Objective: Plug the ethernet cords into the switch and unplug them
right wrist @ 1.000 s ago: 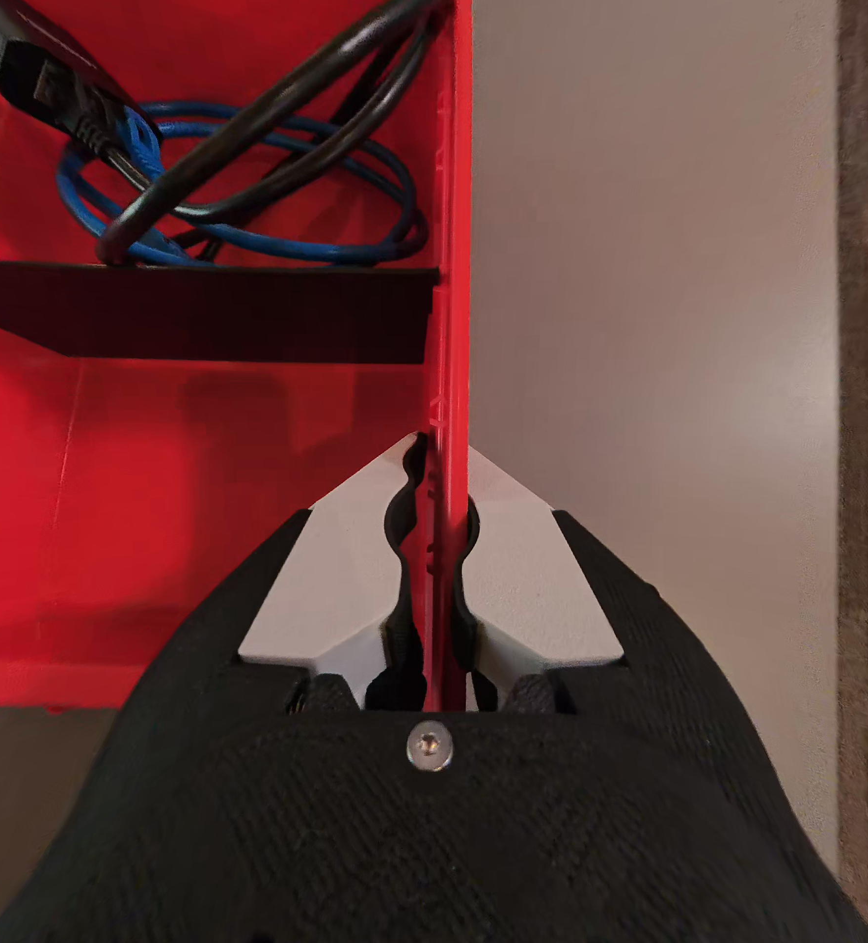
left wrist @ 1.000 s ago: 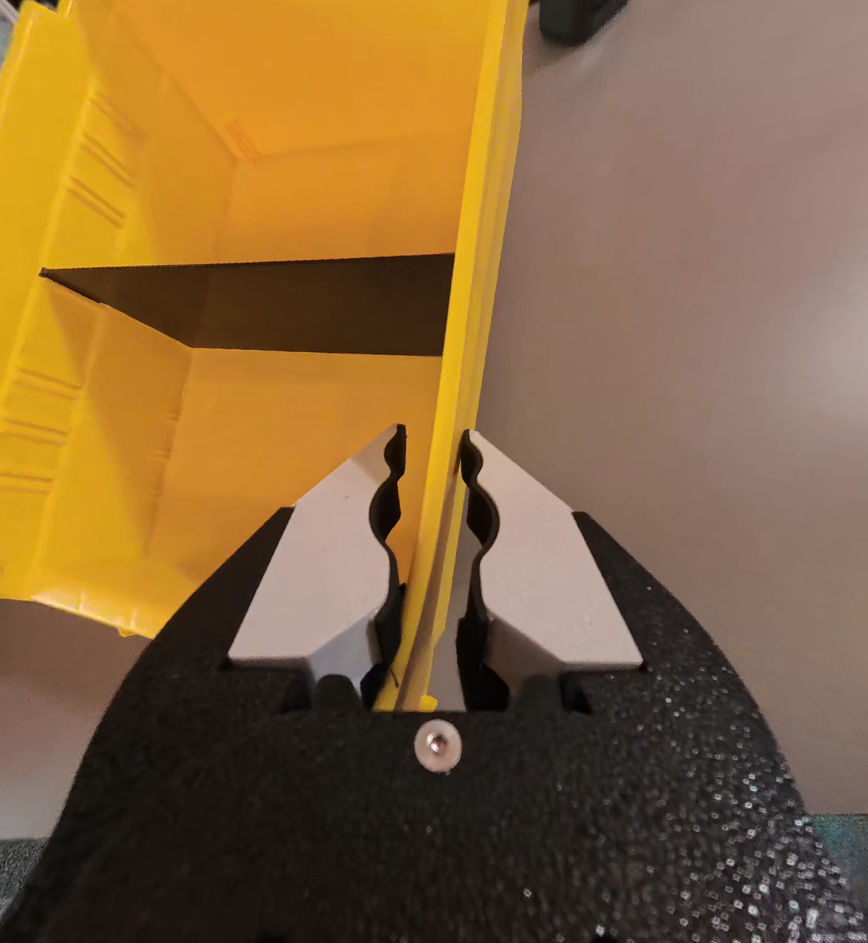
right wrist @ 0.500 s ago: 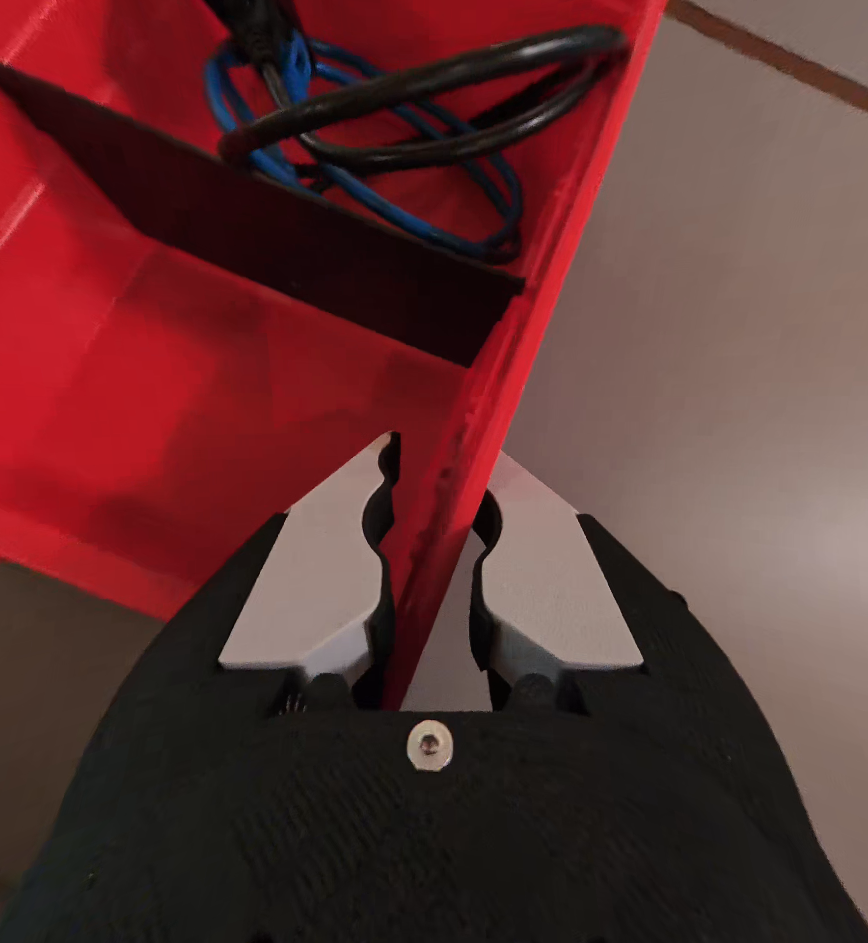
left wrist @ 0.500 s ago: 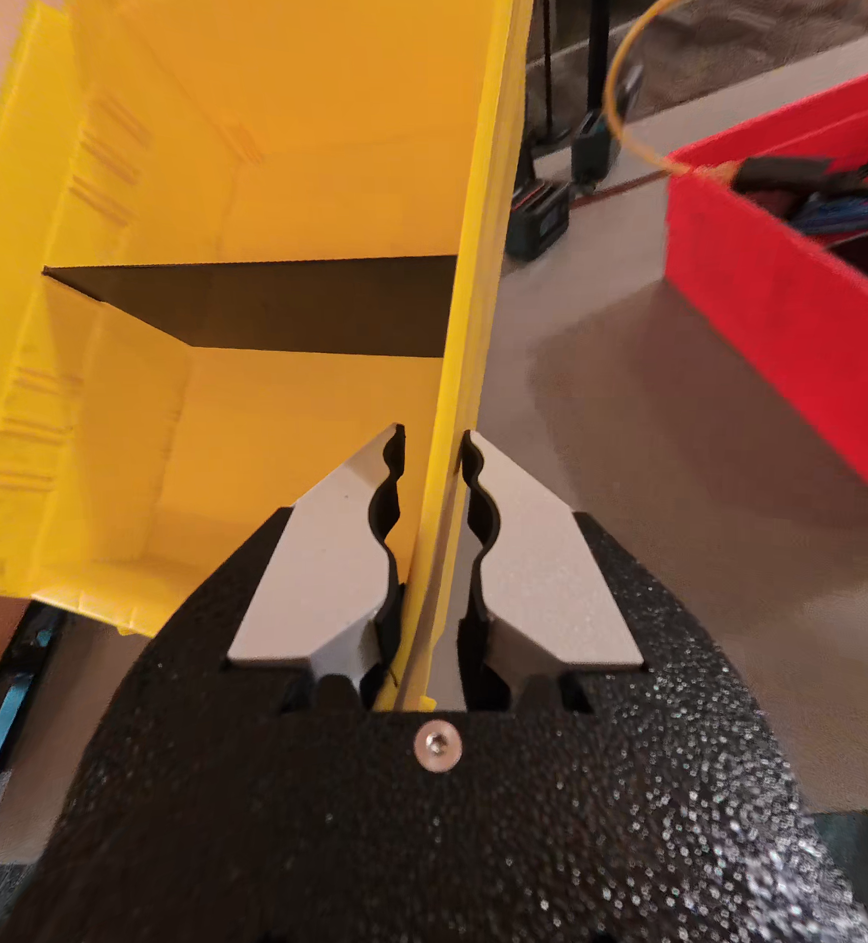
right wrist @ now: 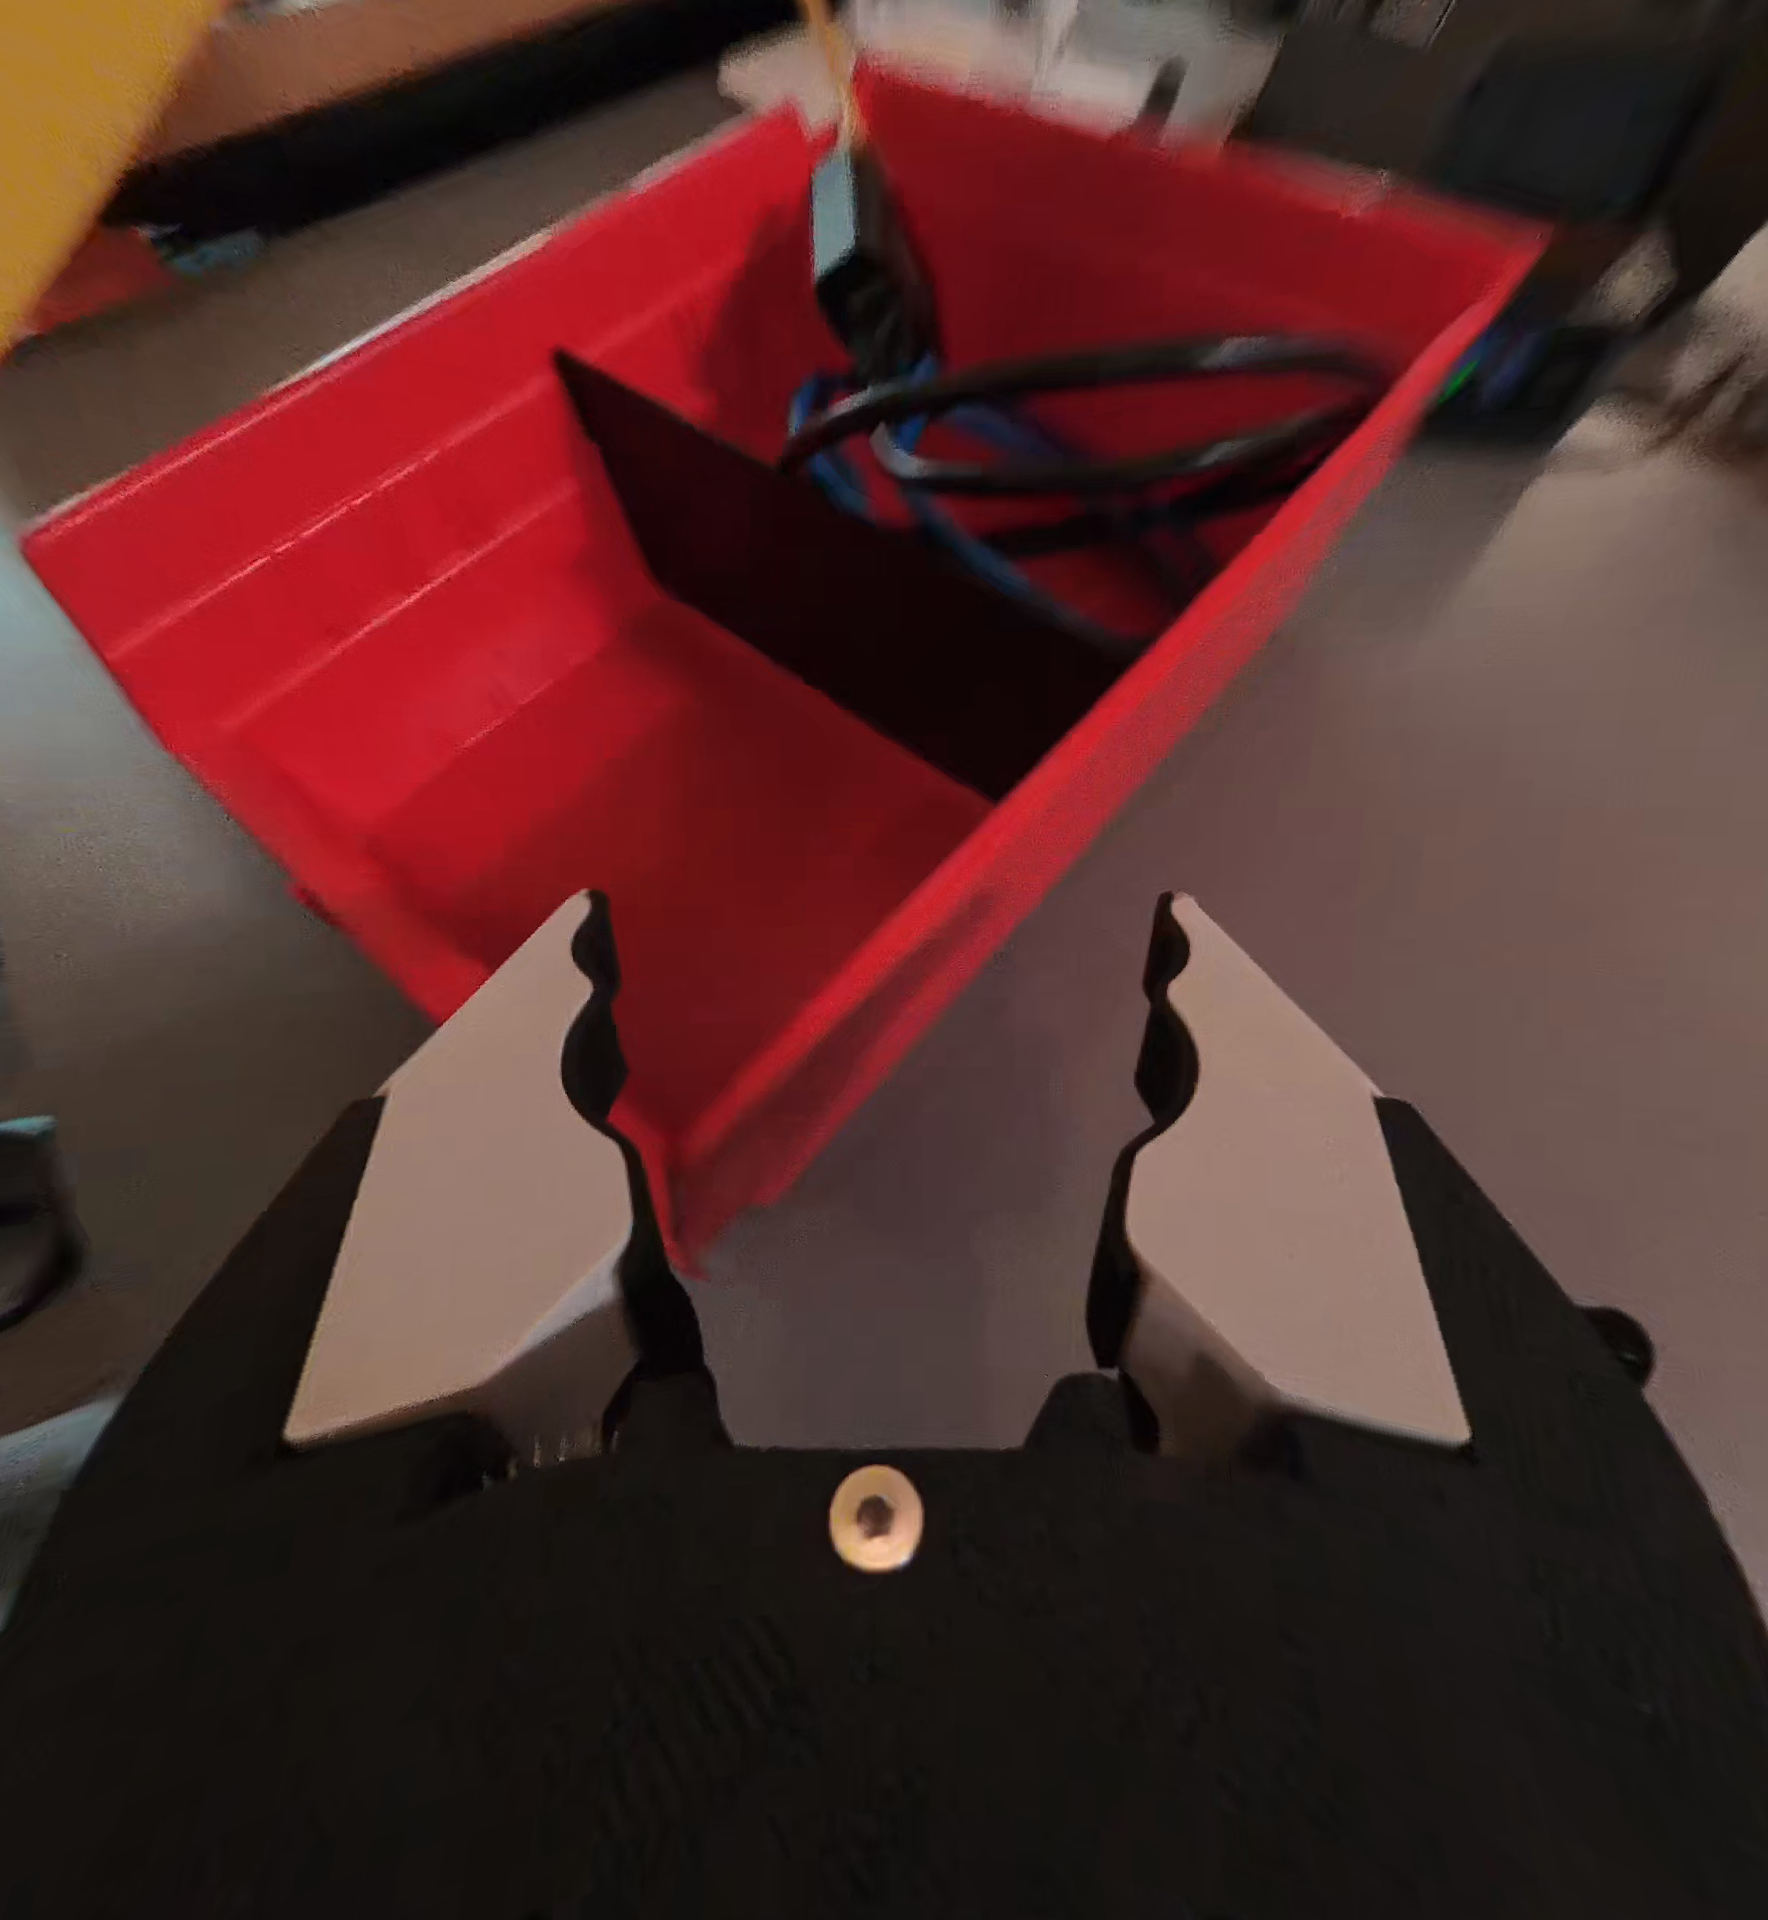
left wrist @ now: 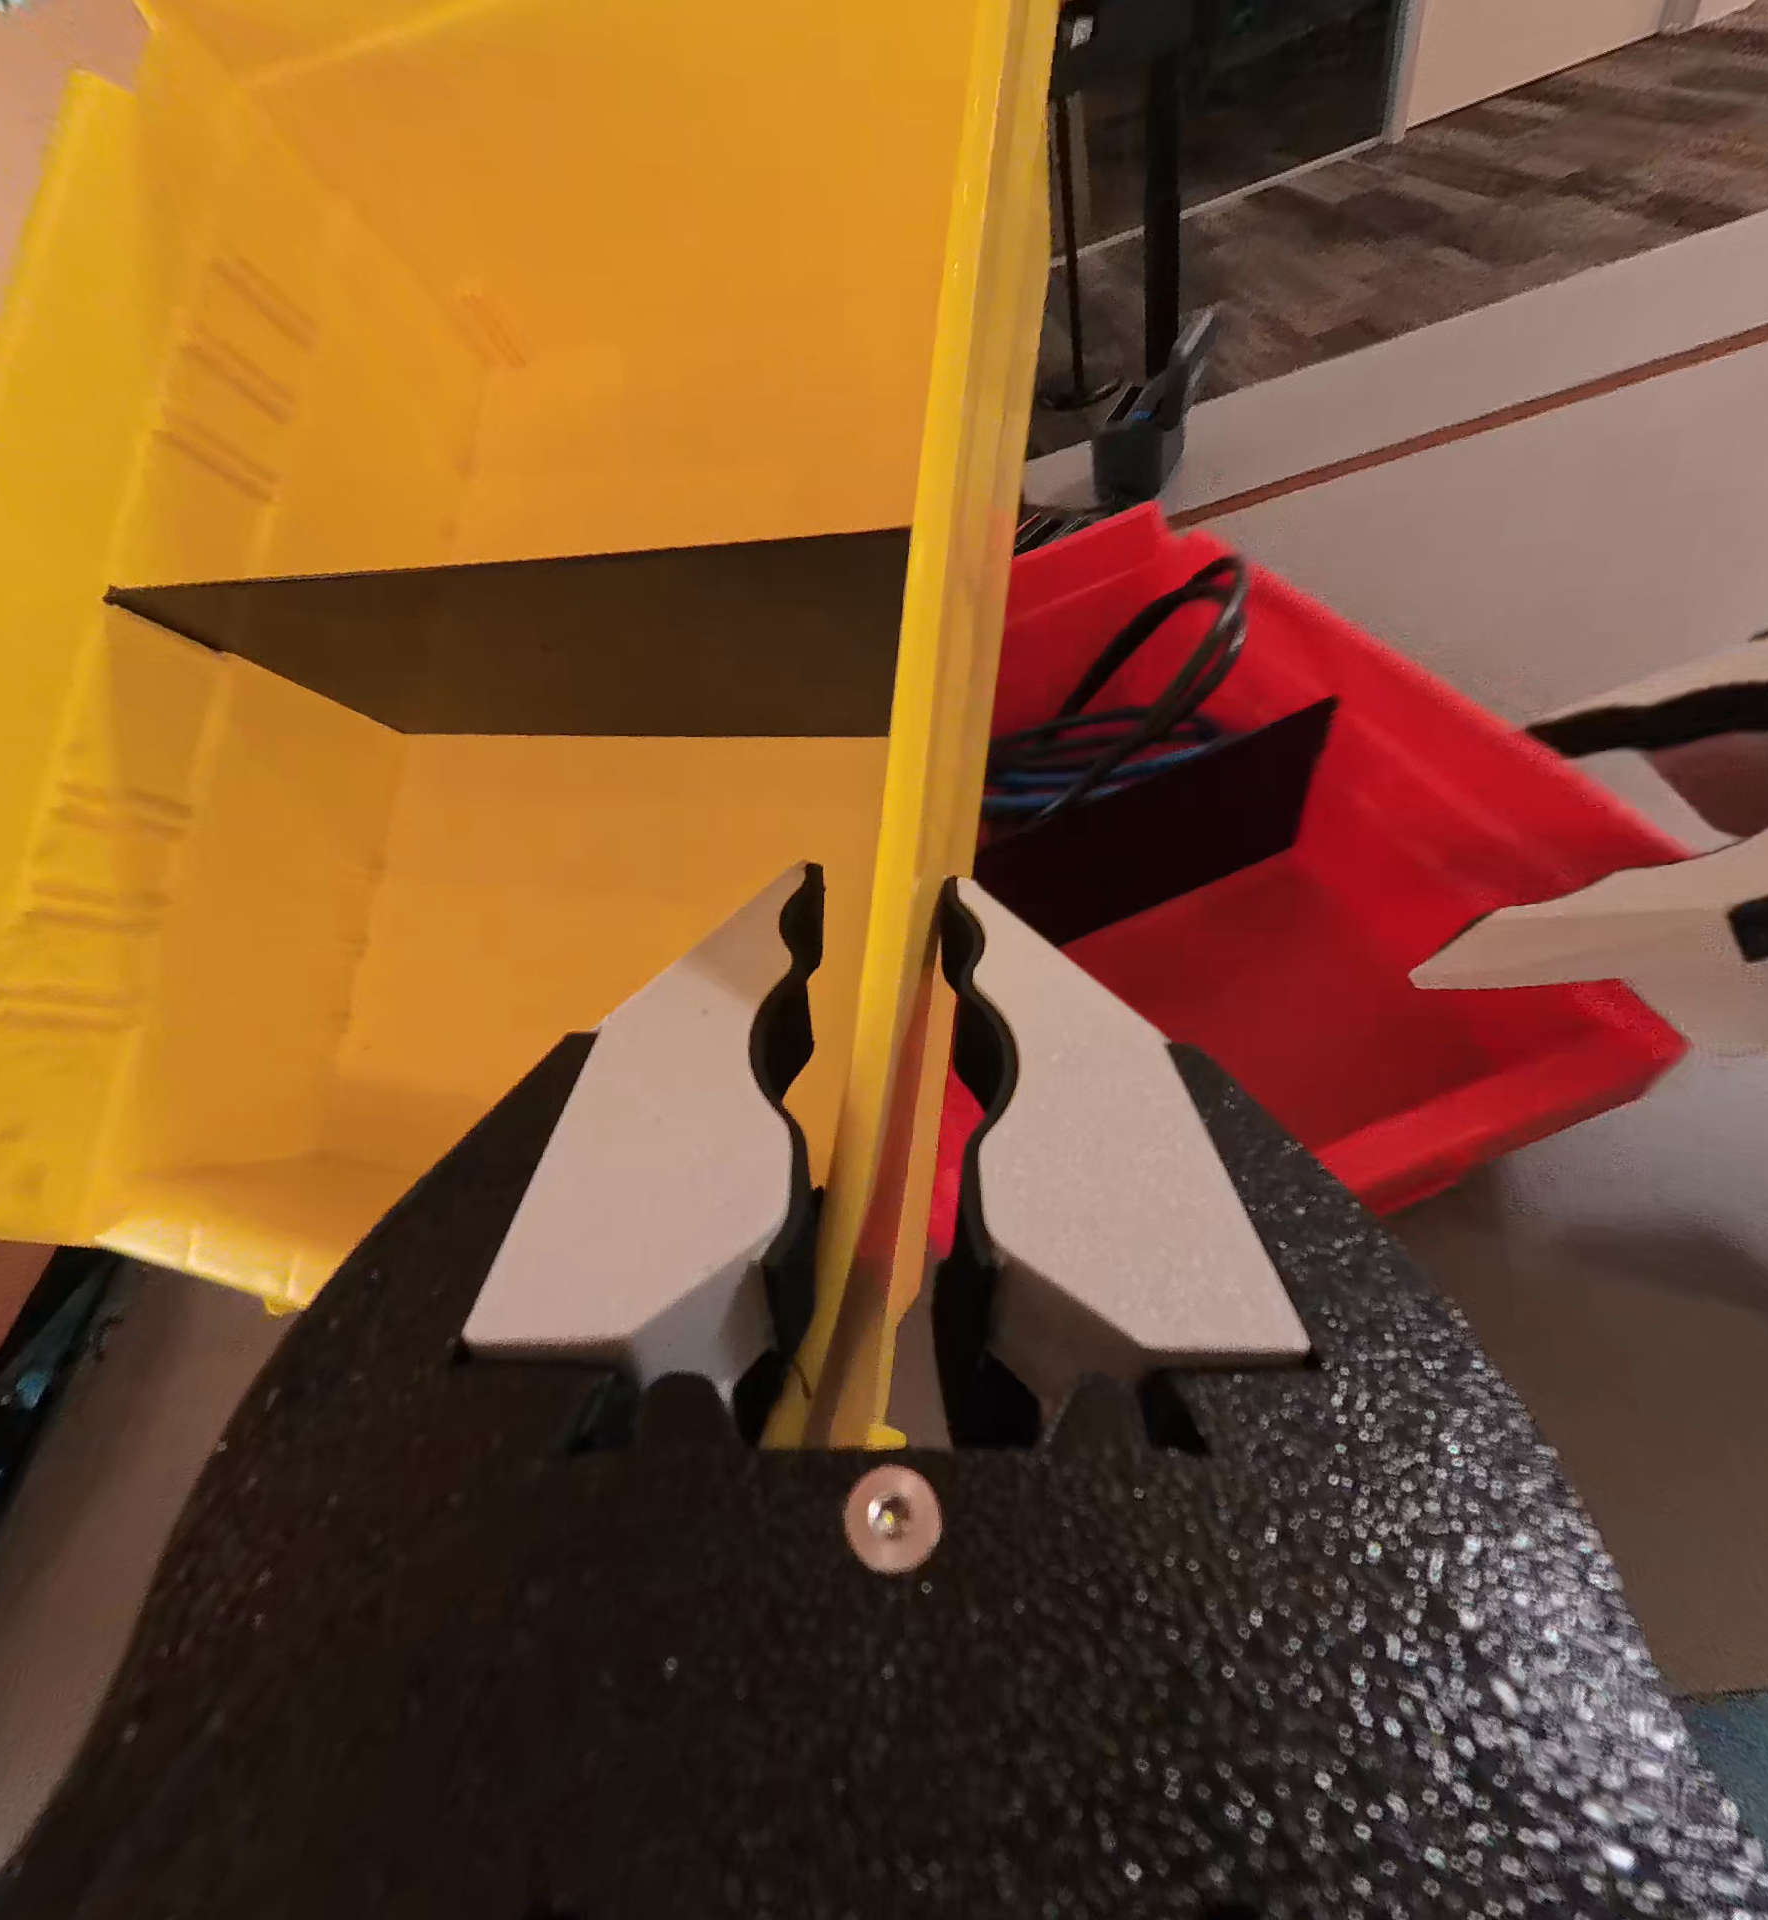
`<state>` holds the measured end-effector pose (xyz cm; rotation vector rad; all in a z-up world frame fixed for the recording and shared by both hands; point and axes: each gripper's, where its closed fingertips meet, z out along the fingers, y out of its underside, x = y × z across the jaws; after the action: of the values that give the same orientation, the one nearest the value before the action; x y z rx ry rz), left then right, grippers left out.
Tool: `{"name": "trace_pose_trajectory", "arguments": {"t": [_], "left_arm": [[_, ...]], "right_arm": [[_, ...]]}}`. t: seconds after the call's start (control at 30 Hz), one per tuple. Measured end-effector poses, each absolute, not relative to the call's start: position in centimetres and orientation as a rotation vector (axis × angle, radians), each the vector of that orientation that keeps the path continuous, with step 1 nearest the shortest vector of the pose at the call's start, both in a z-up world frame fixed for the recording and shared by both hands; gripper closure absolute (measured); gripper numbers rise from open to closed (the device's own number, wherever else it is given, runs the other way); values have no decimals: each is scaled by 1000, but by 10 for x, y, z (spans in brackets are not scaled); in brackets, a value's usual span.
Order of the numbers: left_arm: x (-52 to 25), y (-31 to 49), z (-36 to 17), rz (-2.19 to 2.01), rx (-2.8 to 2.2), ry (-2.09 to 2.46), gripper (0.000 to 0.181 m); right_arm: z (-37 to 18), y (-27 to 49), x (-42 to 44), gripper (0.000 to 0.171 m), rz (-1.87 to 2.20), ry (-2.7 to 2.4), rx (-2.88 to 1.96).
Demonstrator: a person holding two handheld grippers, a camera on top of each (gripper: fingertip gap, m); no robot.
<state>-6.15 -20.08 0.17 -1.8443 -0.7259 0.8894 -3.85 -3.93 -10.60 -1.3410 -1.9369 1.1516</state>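
Whereas a second ago the right tool (right wrist: 880,1049) was clamped on the side wall of the red bin (right wrist: 360,582), we now find its jaws spread wide, with only the bin's near corner lying between them and nothing gripped. We judge the red bin released onto the grey counter (right wrist: 1431,831), where it rests at an angle to the tool.

We note that the left tool (left wrist: 880,997) stays narrowed on the right wall of the yellow bin (left wrist: 568,343), exactly as in the earlier left wrist views. The yellow bin appears empty apart from its black divider (left wrist: 568,644). That view has swung since then, so the red bin now shows beside it on the counter.

We locate the ethernet cords (right wrist: 1046,457), blue and black loops, in the far compartment of the red bin, behind its dark divider (right wrist: 818,592). A dark plug-like piece (right wrist: 859,260) stands above them; blur prevents firm identification, and we cannot confirm the switch.

We assess that no plugging has begun. With the right tool free, the cords are now open to a reach.
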Motion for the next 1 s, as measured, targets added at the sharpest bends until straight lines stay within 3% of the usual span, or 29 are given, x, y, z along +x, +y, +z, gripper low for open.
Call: {"name": "trace_pose_trajectory", "arguments": {"t": [0.17,0.37,0.67,1.0], "left_arm": [[-38,-166,28,832,-1826,-583,161],[7,-58,41,677,-1847,-265,161],[92,107,-12,292,-2002,142,160],[82,178,-102,264,-2203,179,159]], "right_arm": [[-28,22,-12,69,1284,-1526,-1085],[24,205,61,78,1104,-1023,-1202],[-33,379,182,78,748,-587,-1376],[-46,391,182,74,912,-503,-1445]]}}
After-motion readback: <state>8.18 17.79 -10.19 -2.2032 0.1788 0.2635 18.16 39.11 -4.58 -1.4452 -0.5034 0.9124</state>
